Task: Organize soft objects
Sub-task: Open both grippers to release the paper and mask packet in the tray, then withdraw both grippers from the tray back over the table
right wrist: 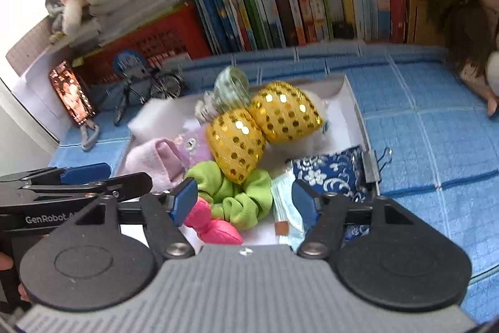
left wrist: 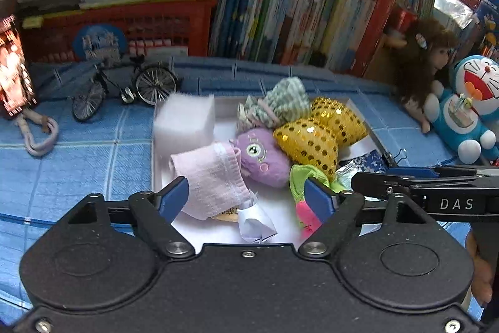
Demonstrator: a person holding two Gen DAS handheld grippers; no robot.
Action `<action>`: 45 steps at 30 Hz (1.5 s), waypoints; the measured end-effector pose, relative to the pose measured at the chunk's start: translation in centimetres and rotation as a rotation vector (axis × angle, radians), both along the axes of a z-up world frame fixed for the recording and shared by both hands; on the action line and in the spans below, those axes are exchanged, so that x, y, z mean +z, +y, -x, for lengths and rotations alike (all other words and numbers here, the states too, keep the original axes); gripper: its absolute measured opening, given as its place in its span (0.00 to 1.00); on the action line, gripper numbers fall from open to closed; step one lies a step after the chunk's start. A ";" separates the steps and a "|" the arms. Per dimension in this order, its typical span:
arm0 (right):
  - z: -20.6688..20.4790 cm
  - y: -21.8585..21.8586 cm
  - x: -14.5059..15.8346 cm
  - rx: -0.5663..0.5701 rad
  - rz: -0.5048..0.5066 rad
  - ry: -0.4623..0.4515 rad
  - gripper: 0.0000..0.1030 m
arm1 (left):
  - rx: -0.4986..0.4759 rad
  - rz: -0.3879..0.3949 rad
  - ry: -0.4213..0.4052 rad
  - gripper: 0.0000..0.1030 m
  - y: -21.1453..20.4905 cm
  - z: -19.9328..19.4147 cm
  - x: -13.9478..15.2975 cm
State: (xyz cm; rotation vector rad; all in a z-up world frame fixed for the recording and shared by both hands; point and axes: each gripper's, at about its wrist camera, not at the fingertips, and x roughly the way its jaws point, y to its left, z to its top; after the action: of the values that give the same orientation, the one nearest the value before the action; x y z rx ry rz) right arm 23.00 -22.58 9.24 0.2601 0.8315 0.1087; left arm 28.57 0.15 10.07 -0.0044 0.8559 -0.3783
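Observation:
A white box point(left wrist: 157, 173) point(right wrist: 352, 97) on the blue cloth holds soft things: a white sponge block point(left wrist: 185, 122), a pink sock point(left wrist: 215, 180) point(right wrist: 156, 159), a purple plush point(left wrist: 262, 155), a gold sequin bow point(left wrist: 321, 130) point(right wrist: 265, 124), a striped fabric piece point(left wrist: 280, 106), a green scrunchie point(right wrist: 240, 195), a pink pouch point(right wrist: 212, 223), a blue patterned cloth point(right wrist: 330, 177) and a face mask point(right wrist: 287, 205). My left gripper point(left wrist: 246, 198) is open above the box's near side, empty. My right gripper point(right wrist: 246, 197) is open over the scrunchie, empty.
Books point(left wrist: 312, 5) and a red basket point(left wrist: 124, 27) line the back. A model bicycle point(left wrist: 124, 86), a phone point(right wrist: 73, 94), a doll point(left wrist: 421, 67) and a Doraemon plush point(left wrist: 471, 108) stand around the box. A binder clip point(right wrist: 379, 159) sits at its right edge.

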 end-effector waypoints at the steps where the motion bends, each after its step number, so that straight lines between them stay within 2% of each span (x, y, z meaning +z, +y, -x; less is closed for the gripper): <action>1: 0.3 0.0 0.3 0.001 0.009 -0.019 0.79 | 0.000 -0.003 -0.015 0.80 0.0 0.3 0.4; 6: 2.5 0.3 1.8 0.011 0.050 -0.118 0.84 | -0.005 -0.001 -0.082 0.84 0.2 2.6 2.1; 16: 6.9 0.0 3.9 -0.002 0.114 -0.257 0.89 | 0.000 0.040 -0.178 0.90 0.3 7.7 4.4; 21: 9.9 -0.2 4.8 -0.003 0.129 -0.344 0.99 | 0.011 0.061 -0.244 0.93 0.8 10.7 5.0; 28: 13.9 0.5 5.2 0.009 0.193 -0.449 1.00 | 0.012 0.080 -0.306 0.94 1.1 14.6 5.3; 34: 16.7 0.7 4.9 0.001 0.208 -0.507 1.00 | 0.004 0.086 -0.381 0.96 1.5 17.9 5.2; 45: 20.9 1.3 3.3 -0.007 0.246 -0.567 1.00 | 0.029 0.108 -0.411 0.97 2.8 22.2 3.2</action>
State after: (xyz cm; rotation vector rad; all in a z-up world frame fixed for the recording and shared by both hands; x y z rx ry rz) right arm 2.13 -21.25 12.56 -0.0063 0.2741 0.0668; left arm 6.33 2.94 13.23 -0.0383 0.4284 -0.3809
